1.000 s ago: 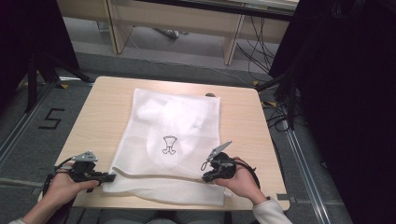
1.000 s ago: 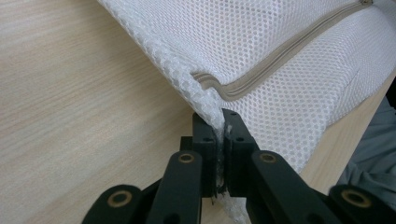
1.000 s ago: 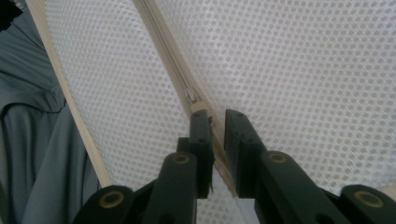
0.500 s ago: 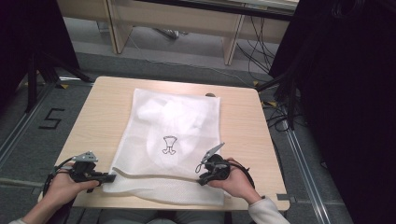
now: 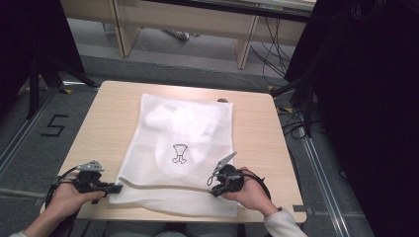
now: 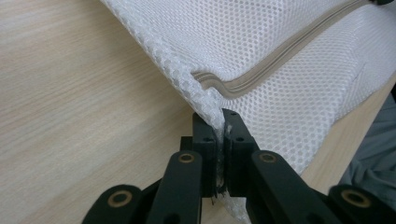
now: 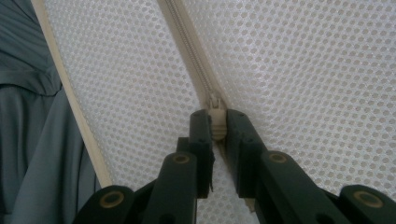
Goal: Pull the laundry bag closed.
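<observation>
Mesh bag held at both near corners

Mesh bag point(image 5: 180, 148), white, lies flat on the wooden desk point(image 5: 104, 118), its near edge reaching the desk's front; a small black drawing point(image 5: 179, 153) shows at its middle, and pale folded cloth shows through the mesh in the far half. A beige zipper point(image 5: 163, 185) runs across the bag near its front edge. The left gripper point(image 5: 116, 187), held in the left hand point(image 5: 66, 197), is clenched on the bag's near left corner; in the left gripper view the mesh edge point(image 6: 212, 116) is pinched between the two black jaws, right where the zipper tape point(image 6: 261, 70) ends. The right gripper point(image 5: 213, 186), held in the right hand point(image 5: 249, 192), is closed on the zipper pull point(image 7: 215, 116) at the right end of the zipper; in the right gripper view the jaws squeeze the pull from both sides, with grey cloth point(image 7: 28, 140) beyond the desk edge.
</observation>
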A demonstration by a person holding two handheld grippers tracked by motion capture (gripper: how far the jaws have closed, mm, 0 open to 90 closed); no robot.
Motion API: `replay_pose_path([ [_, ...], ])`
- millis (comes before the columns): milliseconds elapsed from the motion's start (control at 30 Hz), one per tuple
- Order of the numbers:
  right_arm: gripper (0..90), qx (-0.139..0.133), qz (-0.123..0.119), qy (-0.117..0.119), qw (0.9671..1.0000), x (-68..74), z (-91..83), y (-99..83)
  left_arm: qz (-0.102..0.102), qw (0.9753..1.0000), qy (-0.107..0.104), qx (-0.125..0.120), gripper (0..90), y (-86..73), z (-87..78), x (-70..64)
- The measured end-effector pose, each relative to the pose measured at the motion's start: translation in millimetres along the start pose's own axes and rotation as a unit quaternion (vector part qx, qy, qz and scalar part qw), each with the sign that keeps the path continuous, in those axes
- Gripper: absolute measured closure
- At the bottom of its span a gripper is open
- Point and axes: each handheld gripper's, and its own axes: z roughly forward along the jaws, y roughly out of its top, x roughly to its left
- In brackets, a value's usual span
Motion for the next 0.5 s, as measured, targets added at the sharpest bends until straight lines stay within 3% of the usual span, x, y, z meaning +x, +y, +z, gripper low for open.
replay_pose_path([
  [367, 81.7, 0.008, 0.005, -0.001, 1.0000, -3.6, -9.8, -6.0, -0.003, 1.0000, 0.000, -0.001, 85.1, -0.1, -0.3, 0.3],
  [500, 81.7, 0.008, 0.006, -0.006, 0.9999, -4.8, -10.8, -7.7, -0.004, 0.9999, -0.001, 0.010, 85.1, 0.7, -1.9, 0.7],
])
